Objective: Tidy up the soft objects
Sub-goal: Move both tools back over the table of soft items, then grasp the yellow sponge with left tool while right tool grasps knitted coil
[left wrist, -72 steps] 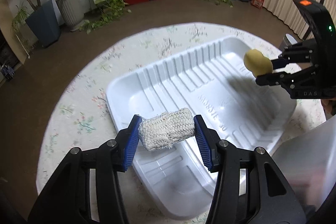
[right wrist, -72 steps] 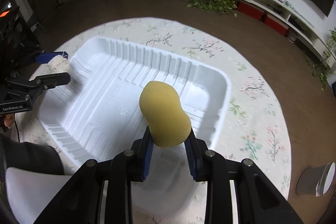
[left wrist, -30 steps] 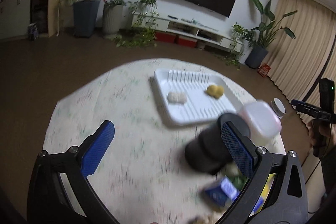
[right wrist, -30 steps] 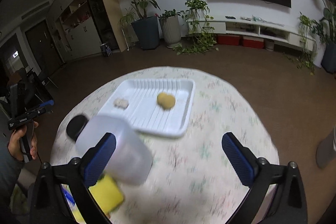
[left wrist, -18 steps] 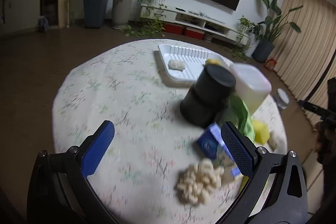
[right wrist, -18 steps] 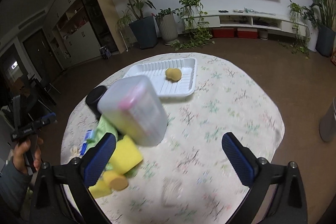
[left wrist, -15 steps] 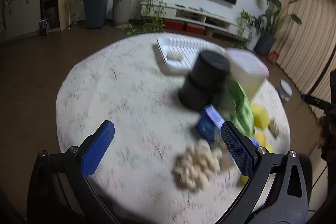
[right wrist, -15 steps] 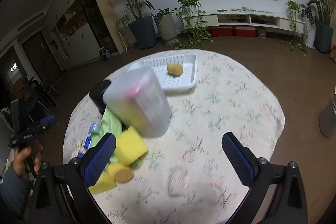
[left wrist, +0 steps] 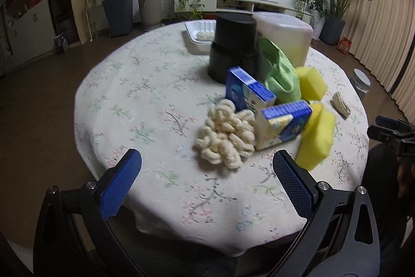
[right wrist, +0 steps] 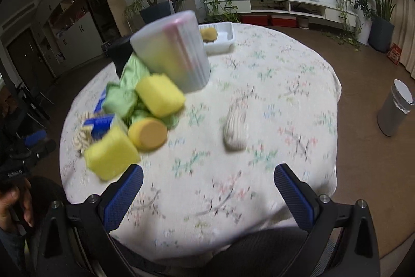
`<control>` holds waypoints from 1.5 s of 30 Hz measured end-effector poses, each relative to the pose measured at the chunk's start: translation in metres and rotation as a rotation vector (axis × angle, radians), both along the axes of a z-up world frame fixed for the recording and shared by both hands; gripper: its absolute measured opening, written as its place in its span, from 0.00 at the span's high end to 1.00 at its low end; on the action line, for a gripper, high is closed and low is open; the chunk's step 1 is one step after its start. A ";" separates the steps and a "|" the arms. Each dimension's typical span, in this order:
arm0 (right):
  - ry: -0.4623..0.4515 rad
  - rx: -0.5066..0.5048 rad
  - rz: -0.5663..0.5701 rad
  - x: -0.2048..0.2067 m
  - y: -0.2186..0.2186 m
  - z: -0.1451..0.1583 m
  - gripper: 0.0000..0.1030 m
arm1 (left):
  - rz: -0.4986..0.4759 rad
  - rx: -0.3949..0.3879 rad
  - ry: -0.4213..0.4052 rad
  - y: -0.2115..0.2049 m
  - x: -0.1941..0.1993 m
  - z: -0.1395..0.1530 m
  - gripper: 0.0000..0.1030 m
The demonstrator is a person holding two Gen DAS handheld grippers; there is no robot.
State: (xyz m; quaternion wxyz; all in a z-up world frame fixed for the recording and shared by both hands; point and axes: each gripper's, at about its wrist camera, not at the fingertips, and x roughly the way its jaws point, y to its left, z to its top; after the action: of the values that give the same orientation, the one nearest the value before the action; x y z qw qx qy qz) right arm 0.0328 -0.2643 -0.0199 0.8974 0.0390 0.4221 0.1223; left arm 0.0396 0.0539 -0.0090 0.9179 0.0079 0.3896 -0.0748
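Observation:
Both grippers are open and empty, held back at the near edge of the round table. My left gripper faces a cream knitted puff, yellow sponges and a green cloth. My right gripper faces a white woven pad, yellow sponges and a round yellow sponge. The white tray at the far side holds a white woven piece and a yellow sponge.
A black container and a translucent tub stand mid-table in front of the tray. Two blue boxes lie among the soft things. A bin stands on the floor at right. The floral tablecloth covers the table.
Both grippers let go of the woven piece and the yellow sponge in the tray, opened wide and pulled back to the near table edge. The pile of objects has come into view.

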 end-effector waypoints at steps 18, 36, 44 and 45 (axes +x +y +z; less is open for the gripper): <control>0.107 -0.102 -0.031 0.064 0.002 -0.016 0.07 | -0.269 0.100 -0.054 -0.124 -0.001 -0.024 0.00; 0.215 -0.209 0.022 0.094 0.020 -0.040 0.00 | -0.210 -0.032 0.032 -0.114 0.026 -0.033 0.02; 0.210 -0.198 0.001 0.091 0.017 -0.039 0.04 | -0.181 -0.023 0.078 -0.113 0.035 -0.044 0.24; 0.204 -0.195 -0.007 0.091 0.016 -0.037 0.09 | -0.179 -0.022 0.076 -0.114 0.035 -0.043 0.27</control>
State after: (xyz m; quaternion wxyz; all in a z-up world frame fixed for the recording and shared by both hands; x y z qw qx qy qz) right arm 0.1234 -0.2487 -0.0573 0.8497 -0.0347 0.5211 0.0731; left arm 0.0745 -0.0599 -0.0521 0.8922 0.0297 0.4209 -0.1612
